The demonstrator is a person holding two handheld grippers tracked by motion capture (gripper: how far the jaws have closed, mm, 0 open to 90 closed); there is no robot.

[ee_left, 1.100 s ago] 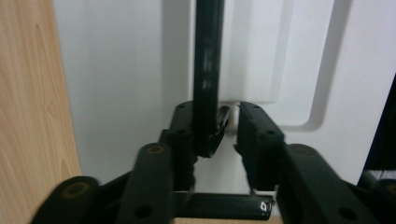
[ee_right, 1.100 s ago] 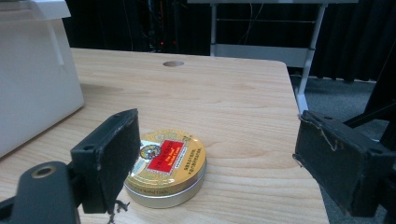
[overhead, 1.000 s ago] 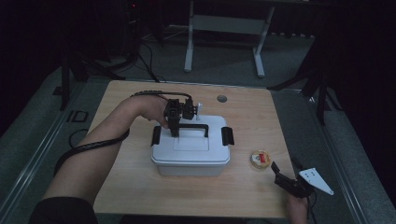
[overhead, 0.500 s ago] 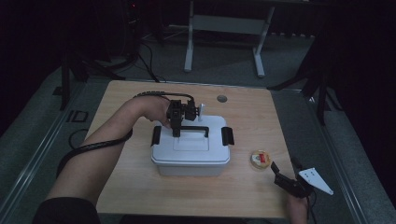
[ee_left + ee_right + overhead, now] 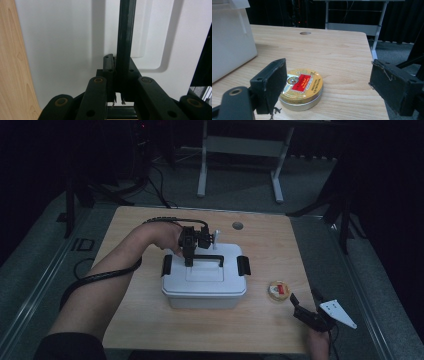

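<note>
White lidded box (image 5: 204, 282), mid-desk (image 5: 150, 330): left gripper (image 5: 189, 262) pinches its black handle (image 5: 124, 37) off-centre, so a lift may tilt or slip it; right gripper (image 5: 327, 87), spread, idles near gold tin (image 5: 301, 88).

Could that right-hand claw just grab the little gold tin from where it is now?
Probably yes. The right gripper is open, the round gold tin lies on bare table just ahead of its jaws, and the white box stands off to the side.

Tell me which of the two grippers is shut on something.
The left gripper, over the white box: its jaws pinch the black handle. The right gripper gapes open near the round tin.
</note>
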